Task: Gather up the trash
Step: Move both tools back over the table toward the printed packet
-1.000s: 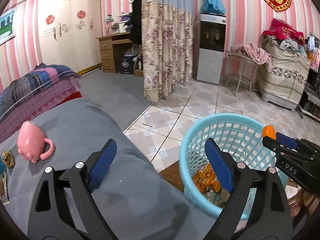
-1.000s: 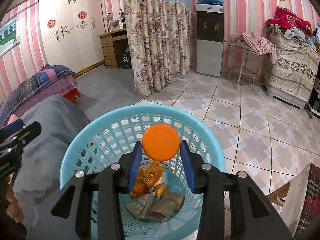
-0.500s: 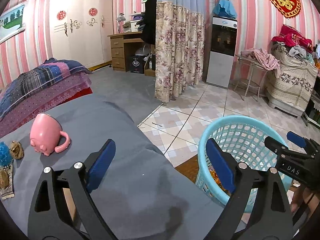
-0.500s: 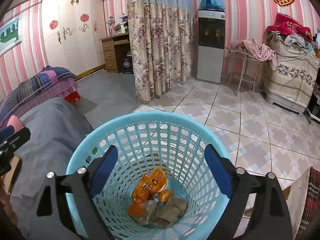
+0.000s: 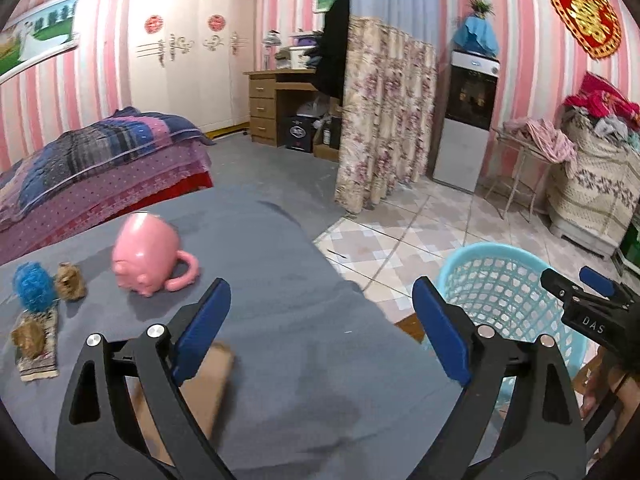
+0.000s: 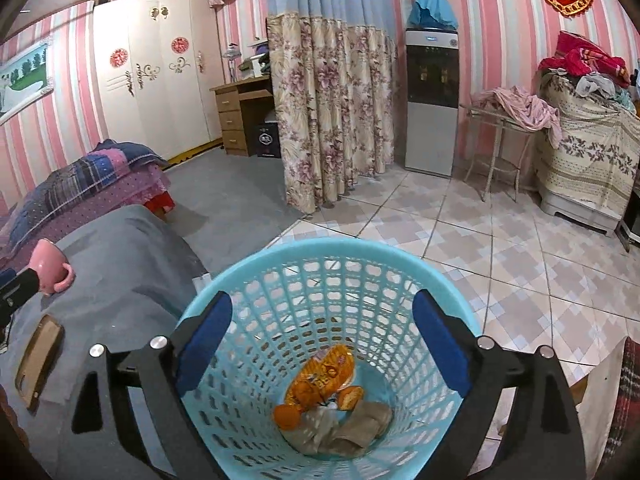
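My right gripper [image 6: 322, 340] hangs over the blue basket [image 6: 452, 288], jaws spread after just opening, nothing between them. At the basket's bottom, lower centre of the frame, lie an orange cap [image 6: 287, 416], an orange wrapper [image 6: 326, 372] and crumpled brownish scraps [image 6: 352, 428]. My left gripper [image 5: 322, 328] has jaws apart, empty, above the grey counter [image 5: 280, 320]. A blurred brown flat thing [image 5: 204, 388], perhaps cardboard, lies under its left jaw. Farther left sits a pink mug [image 5: 146, 256].

Brown flat item [image 5: 192, 384] blurred, half behind left gripper [image 5: 322, 324] finger.
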Demonstrator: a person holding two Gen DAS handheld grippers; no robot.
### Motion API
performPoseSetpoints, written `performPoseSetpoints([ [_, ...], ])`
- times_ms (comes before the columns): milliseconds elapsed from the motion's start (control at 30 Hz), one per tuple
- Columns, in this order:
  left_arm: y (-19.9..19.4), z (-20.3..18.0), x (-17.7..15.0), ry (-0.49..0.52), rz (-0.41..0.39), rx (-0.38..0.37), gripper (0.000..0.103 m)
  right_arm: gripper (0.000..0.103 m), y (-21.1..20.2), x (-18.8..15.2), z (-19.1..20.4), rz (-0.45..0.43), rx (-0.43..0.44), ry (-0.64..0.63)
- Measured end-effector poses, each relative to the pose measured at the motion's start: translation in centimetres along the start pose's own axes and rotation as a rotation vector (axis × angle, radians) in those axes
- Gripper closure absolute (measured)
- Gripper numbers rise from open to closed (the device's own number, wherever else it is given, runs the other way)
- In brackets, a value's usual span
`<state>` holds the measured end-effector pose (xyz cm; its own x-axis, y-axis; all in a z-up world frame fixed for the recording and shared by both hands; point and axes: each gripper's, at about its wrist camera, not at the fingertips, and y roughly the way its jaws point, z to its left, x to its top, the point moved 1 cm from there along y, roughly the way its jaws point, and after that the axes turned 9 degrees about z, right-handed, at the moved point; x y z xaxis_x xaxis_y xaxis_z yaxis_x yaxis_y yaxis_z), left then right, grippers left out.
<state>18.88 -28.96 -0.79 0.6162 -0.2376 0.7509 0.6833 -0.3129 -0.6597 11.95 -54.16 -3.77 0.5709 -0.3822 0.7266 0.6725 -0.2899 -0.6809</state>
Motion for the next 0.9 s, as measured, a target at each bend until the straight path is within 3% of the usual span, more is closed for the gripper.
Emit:
performPoseSetpoints([
  [233,-3.6,6.2,-1.6,-0.024,-0.035,0.113,0.008,0.013,-1.4,-0.4,3.4,-0.023,0.06,-0.05],
  [500,-6.2,15.4,-5.0,-0.103,0.0,0.237,0.008,0.013,-2.2,-1.5,9.9,-0.027,0.121,-0.153],
  [567,-6.8,18.0,-6.0,-0.13,0.009,0.271,0.008,0.007,-2.4,-2.0,11.7,-0.025,0.14,-0.18],
  [900,-8.5,26.9,-10.1,-0.243,0.05,0.335,0.007,0.005,-3.1,-5.5,21.7,0.001,0.237,-0.367],
])
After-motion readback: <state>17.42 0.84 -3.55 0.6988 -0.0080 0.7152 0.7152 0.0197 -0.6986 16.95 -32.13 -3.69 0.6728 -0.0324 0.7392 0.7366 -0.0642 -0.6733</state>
